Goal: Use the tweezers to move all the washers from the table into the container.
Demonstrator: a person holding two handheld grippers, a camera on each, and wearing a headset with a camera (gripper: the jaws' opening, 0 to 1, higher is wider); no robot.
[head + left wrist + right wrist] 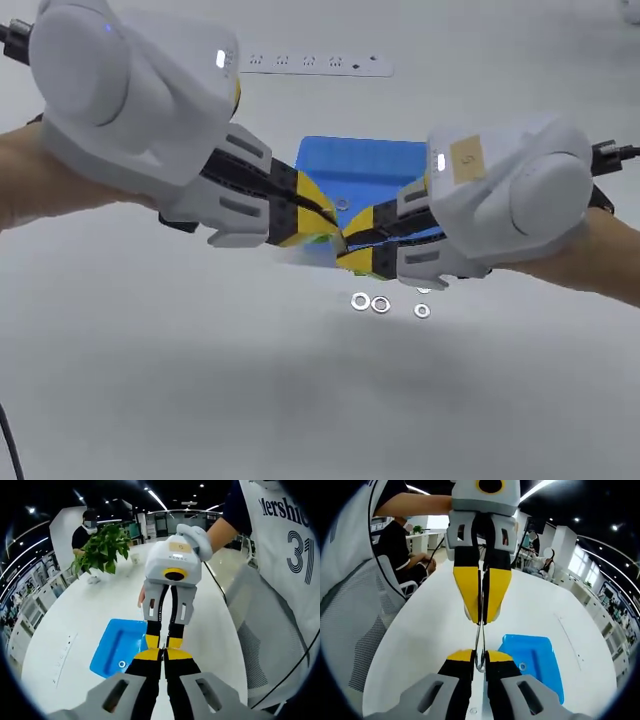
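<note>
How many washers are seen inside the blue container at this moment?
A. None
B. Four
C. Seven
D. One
D: a single washer lies on the floor of the blue container, as both gripper views also show; the other washers lie on the table in front of it.

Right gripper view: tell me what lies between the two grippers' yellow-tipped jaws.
The thin metal tweezers lie there, running from the right gripper up into the left gripper, with the white table behind. The right gripper view shows it.
</note>
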